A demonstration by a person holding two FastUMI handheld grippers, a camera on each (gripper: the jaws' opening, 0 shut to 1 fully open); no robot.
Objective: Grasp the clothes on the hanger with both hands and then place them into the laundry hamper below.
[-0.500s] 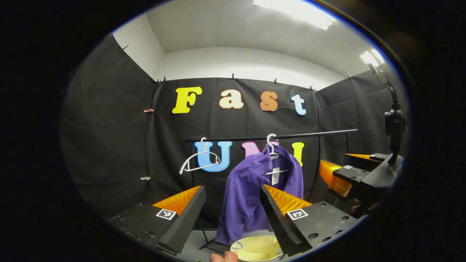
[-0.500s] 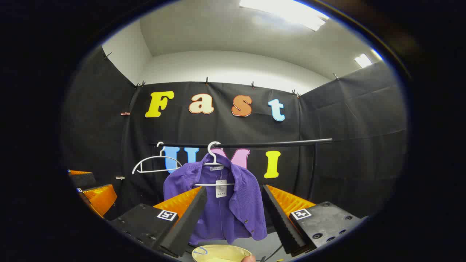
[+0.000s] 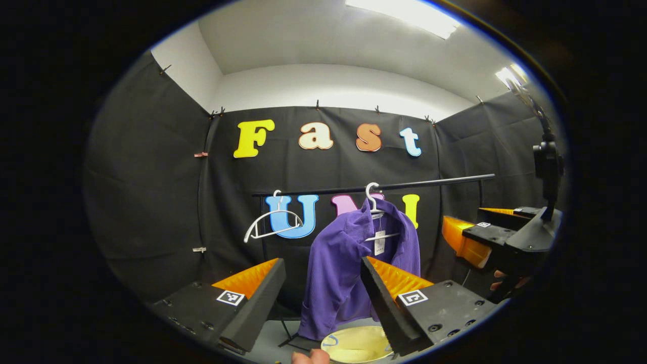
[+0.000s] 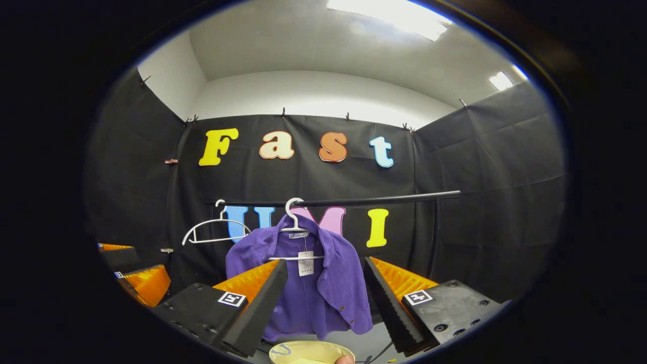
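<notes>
L tool [image 3: 323, 283] & R tool [image 4: 326, 285] both level, jaws wide apart, gripping nothing.

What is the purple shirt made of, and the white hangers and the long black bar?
Purple shirt: soft ribbed cloth, judging by its fine lines and droop. White hangers: probably plastic, smooth and thin; can't be sure. Black bar: looks like metal tube, straight with a faint sheen.

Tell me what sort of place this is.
Likely a staged recording booth, not a home: black cloth walls pinned up under a plain ceiling, a clothes rail with a purple shirt, and a yellow hamper below.
</notes>
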